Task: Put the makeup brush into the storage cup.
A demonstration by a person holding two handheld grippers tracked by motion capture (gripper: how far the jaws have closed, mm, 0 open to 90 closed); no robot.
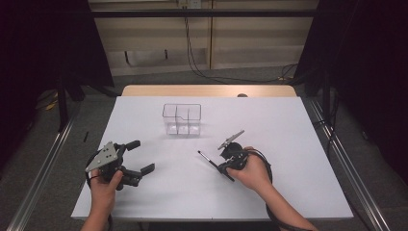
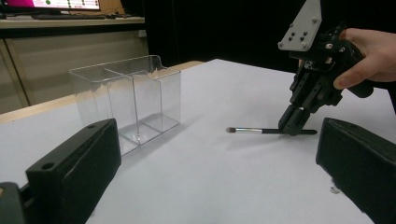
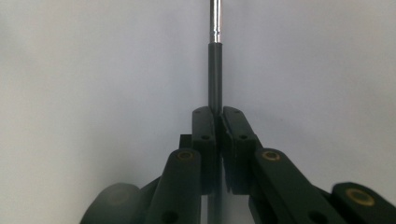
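Right tongs (image 1: 222,166) clamped on the brush (image 1: 207,158) handle, w/ the brush lying flat on the white counter (image 1: 288,144), bristle end pointing away from the hand toward the middle. Left tongs (image 1: 139,156) spread wide, nothing btwn them, resting near the counter's left front. Clear organizer (image 1: 182,119) stands upright farther back, well apart from brush & both tongs.

A clear plastic organiser (image 1: 182,120) with several compartments stood upright on the white table (image 1: 288,192), toward its far side. Black cables (image 1: 202,72) trailed across the grey floor (image 1: 159,79) beyond.
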